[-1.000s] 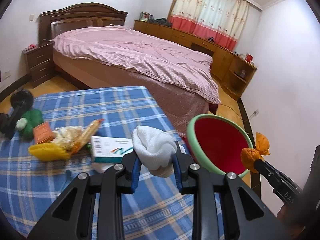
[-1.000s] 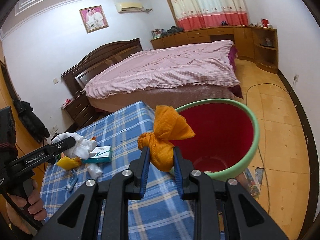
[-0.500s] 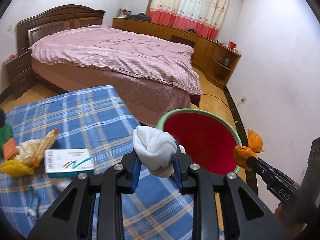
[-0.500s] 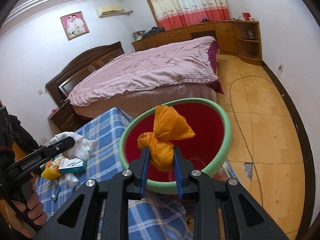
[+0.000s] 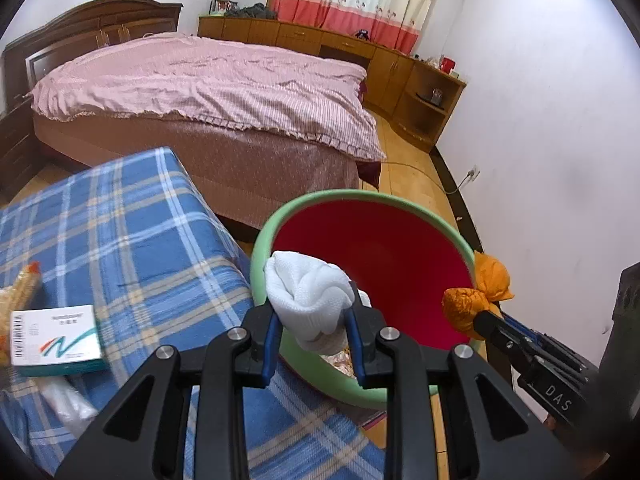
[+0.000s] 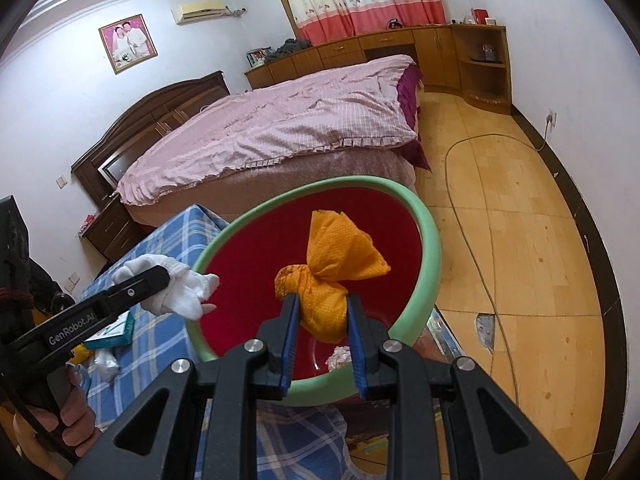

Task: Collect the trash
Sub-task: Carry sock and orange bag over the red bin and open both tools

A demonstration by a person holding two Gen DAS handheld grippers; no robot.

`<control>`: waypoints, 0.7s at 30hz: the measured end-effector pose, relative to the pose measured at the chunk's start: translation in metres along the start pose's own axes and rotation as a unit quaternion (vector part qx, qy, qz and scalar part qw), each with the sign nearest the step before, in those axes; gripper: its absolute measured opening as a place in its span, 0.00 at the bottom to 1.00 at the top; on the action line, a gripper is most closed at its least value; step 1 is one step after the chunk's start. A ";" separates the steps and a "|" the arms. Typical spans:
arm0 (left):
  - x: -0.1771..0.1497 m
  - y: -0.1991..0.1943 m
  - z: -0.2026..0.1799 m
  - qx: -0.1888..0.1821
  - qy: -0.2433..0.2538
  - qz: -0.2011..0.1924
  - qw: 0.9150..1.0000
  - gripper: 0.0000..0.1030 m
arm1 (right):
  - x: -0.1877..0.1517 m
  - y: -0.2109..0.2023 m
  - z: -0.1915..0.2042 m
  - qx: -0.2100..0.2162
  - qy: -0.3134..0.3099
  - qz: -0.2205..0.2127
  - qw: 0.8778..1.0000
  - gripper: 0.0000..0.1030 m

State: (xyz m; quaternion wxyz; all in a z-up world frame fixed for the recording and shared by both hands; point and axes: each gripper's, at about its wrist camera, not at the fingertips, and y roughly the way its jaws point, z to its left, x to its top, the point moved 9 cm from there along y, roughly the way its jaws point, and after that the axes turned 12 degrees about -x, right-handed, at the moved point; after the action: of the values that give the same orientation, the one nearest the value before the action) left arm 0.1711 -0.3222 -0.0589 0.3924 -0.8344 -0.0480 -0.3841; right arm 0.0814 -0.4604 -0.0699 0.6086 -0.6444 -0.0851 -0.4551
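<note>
A bin [image 5: 352,200] is standing on the floor just right of the table [image 5: 132,232], with the bed [image 5: 208,92] lying behind both. A box [image 5: 56,334] is lying on the table's left part. Two claws are hanging over the bin, the left claw [image 5: 312,320] gripping a cloth [image 5: 308,296], the right claw [image 6: 322,318] gripping a wad [image 6: 328,276].

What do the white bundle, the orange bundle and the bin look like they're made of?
White bundle: soft knit or textured paper cloth, matte, with a fine dimpled weave.
Orange bundle: similar dimpled nonwoven wipe, matte, twisted.
Bin: likely plastic, with a smooth green rim and glossy red inside.
</note>
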 end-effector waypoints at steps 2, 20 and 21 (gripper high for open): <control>-0.003 0.009 0.002 0.002 -0.002 0.007 1.000 0.28 | -0.001 0.005 -0.002 -0.003 -0.001 0.002 1.000 0.25; -0.020 0.036 0.020 0.026 -0.035 0.040 0.998 0.51 | -0.007 0.034 -0.011 -0.001 -0.004 0.020 1.000 0.30; -0.021 0.037 0.020 0.027 -0.036 0.041 0.998 0.51 | -0.006 0.035 -0.011 -0.001 -0.005 0.019 1.000 0.30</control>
State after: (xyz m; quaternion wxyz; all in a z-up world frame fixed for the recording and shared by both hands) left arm 0.1826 -0.3291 -0.1032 0.4284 -0.8379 -0.0379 -0.3361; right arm 0.0954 -0.4755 -0.1007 0.6164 -0.6485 -0.0752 -0.4404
